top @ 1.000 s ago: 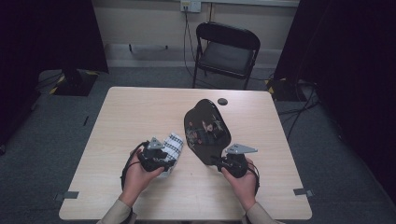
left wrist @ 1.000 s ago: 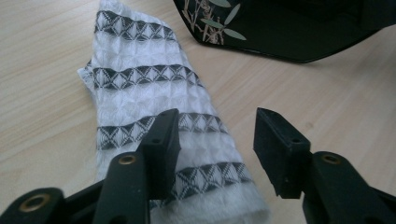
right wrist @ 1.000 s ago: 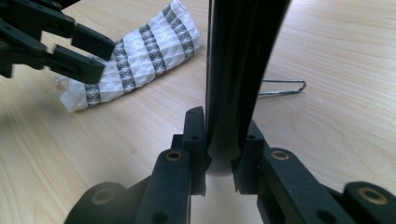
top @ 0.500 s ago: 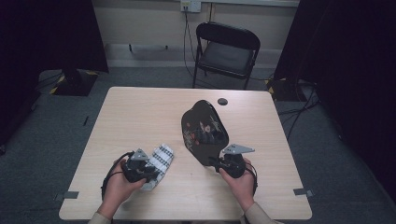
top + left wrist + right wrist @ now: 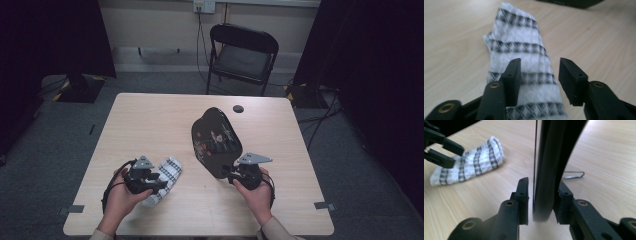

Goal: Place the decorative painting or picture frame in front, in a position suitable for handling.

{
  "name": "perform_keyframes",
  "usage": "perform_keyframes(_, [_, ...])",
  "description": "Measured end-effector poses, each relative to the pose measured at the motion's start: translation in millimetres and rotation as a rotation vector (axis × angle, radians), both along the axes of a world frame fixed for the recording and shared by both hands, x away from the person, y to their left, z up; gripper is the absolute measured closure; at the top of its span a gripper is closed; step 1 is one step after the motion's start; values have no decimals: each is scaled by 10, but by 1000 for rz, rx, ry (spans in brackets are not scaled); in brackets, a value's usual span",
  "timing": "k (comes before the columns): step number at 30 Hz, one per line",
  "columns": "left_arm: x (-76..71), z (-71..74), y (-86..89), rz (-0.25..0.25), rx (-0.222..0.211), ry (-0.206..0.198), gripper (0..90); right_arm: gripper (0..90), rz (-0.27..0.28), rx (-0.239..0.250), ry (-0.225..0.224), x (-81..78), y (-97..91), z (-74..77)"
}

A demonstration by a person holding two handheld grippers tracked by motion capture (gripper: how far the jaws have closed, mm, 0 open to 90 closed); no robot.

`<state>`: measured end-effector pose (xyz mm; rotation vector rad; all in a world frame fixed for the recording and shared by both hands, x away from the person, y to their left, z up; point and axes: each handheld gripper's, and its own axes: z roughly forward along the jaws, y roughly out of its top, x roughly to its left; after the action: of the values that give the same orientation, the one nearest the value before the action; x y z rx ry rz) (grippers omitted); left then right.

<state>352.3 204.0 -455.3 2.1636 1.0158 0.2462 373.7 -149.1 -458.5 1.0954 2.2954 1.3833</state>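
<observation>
Table (image 5: 150,120): pale wood, seen from above, with a black folding chair (image 5: 242,52) beyond its far edge at 12 o'clock. Black oval mirror (image 5: 215,142): stands tilted on the table just right of centre, its glossy face toward the person's left, its lower rim at about 5 o'clock of table centre. Right gripper (image 5: 231,176): sits at that lower rim; in the right gripper view the mirror's edge (image 5: 549,170) stands between the two jaws, which have just been opening, and a thin gap shows at the left pad, so no firm pinch is visible. Striped white-and-black cloth (image 5: 164,180): lies flat at about 7 o'clock, well apart from the mirror. Left gripper (image 5: 159,184): jaws spread over the near end of the cloth (image 5: 524,62), just been opening, pads not pressing it. Small dark disc (image 5: 238,108): near the far edge, about 1 o'clock.
</observation>
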Motion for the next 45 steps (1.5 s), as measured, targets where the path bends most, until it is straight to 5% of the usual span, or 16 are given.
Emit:
perform_keyframes(9, [-4, -131, 24, 51, 27, -18, 290, 711, -3, 11, -23, 22, 13, 44])
perform_keyframes(12, [-28, -218, 10, 50, 49, -5, 272, 721, -3, 15, -18, 36, 20, 33])
perform_keyframes(17, [-28, -298, -9, 60, 90, -39, 273, 733, 3, 26, -21, 36, 29, 35])
perform_keyframes(24, [-43, -318, 11, 101, 68, -54, 289, 754, 2, 31, -15, 40, 23, 28])
perform_keyframes(34, [-43, -357, 0, 84, 78, -92, 293, 751, -1, 32, -13, 42, 30, 40])
perform_keyframes(39, [-53, -373, 34, 86, 62, -111, 342, 753, -1, 30, -15, 43, 43, 30])
perform_keyframes(45, [-64, -388, 93, 116, 36, -136, 520, 749, -4, 29, -9, 33, 48, 10])
